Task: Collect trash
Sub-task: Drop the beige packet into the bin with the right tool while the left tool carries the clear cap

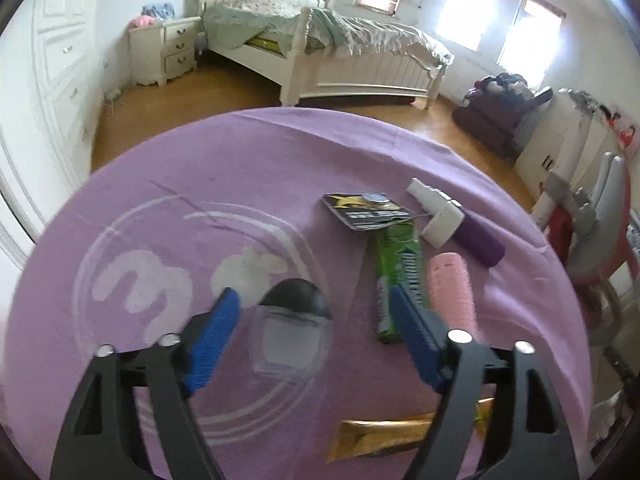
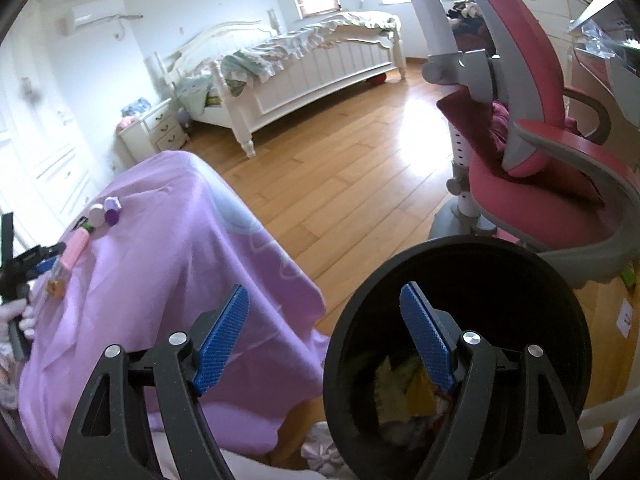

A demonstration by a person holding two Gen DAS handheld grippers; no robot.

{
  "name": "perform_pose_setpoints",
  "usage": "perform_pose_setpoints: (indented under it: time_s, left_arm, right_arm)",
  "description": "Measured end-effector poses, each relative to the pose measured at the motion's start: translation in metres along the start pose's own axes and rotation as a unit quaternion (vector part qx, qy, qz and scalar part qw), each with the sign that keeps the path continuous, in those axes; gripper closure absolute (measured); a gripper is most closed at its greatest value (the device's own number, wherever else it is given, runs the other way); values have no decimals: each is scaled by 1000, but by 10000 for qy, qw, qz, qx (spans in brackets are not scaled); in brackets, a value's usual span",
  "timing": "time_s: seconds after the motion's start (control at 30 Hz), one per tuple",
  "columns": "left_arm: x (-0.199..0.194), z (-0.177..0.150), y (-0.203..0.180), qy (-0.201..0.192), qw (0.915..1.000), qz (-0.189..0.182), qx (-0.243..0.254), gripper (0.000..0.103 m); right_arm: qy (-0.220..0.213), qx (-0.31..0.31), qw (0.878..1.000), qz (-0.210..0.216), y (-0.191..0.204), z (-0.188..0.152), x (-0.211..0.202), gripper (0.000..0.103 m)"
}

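Left tongs (image 1: 314, 312) released, straddling a clear blister pack (image 1: 289, 334) at lower centre, black end pointing away, edges blurred. Gold wrapper (image 1: 380, 438) near bottom, lying crosswise, partly hidden. Green wrapper (image 1: 396, 280) runs near-to-far. Right tongs (image 2: 324, 308) released, empty, above the black bin (image 2: 460, 264); contents indistinct.

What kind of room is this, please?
Most likely a bedroom in a home. A white bed with rumpled bedding stands on a wooden floor, with a nightstand beside it and a pink desk chair nearby.
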State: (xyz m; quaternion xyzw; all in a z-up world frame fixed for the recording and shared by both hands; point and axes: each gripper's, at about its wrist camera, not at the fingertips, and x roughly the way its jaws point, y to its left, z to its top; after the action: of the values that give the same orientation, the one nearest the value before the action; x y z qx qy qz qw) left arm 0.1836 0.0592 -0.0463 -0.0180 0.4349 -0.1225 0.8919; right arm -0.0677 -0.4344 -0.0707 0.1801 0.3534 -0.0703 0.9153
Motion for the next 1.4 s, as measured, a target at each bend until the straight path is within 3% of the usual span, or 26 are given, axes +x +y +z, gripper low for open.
perform_pose_setpoints:
  time_s: [0.03, 0.13, 0.2, 0.23, 0.33, 0.47, 0.6, 0.7, 0.83, 0.97, 1.03, 1.1, 1.17, 1.2, 1.23, 1.33, 1.4]
  left_arm:
    - [0, -1, -4, 32, 9997, 185, 183, 48]
    - [1, -4, -11, 88, 9981, 371, 479, 48]
    - [3, -4, -16, 101, 9957, 587, 707, 57]
    - [3, -4, -16, 90, 9959, 580, 696, 65]
    - [3, -1, -10, 62, 9969, 577, 538, 65]
    - [-27, -6, -18, -248, 9996, -15, 112, 65]
    - [-73, -10, -91, -582, 9920, -1006, 492, 65]
    - [-87, -18, -172, -524, 9766, -1813, 1027, 65]
    - [-82, -36, -284, -154, 9424, -2936, 1595, 65]
    - [-73, -59, -372, 96, 9117, -3547, 2070, 64]
    - [-63, -69, -404, 319, 9014, -3729, 2177, 63]
    - [-60, -78, -418, 380, 9023, -3608, 2331, 62]
    - [-57, -82, -430, 397, 9049, -3417, 2506, 38]
    - [-57, -82, -431, 362, 9075, -3320, 2549, 16]
    - [-62, -84, -428, 197, 9100, -3247, 2572, 12]
    - [-71, -83, -417, 107, 9113, -3232, 2548, 12]
    - [-73, -79, -401, 122, 9194, -3184, 2307, 12]
  right_arm:
    - [1, 15, 10000, 18, 0, 0, 0, 25]
    - [-6, 39, 9999, 96, 1, 0, -2, 25]
    - [2, 57, 9998, 166, 2, -1, -3, 25]
    - [2, 59, 9998, 198, 3, -2, -4, 25]
    - [-14, -2, 9998, 217, 7, -4, -10, 26]
    - [-207, 11, 9997, 97, -1, -3, -28, 29]
    - [-621, 290, 9976, -33, -28, 1, -54, 29]
    - [-860, 474, 9951, -140, -48, 5, -66, 29]
    - [-945, 640, 9931, -271, -74, 5, -76, 29]
    - [-948, 792, 9915, -403, -98, 2, -84, 29]
    - [-899, 874, 9912, -429, -111, -1, -87, 29]
    - [-888, 903, 9910, -436, -118, -3, -88, 28]
    - [-935, 936, 9902, -441, -123, -7, -90, 22]
    - [-1000, 983, 9892, -421, -125, -9, -92, 21]
    - [-1040, 1024, 9885, -385, -127, -10, -94, 19]
    - [-1118, 1021, 9883, -169, -122, -13, -100, 18]
    - [-1340, 672, 9887, 62, -104, -10, -115, 18]
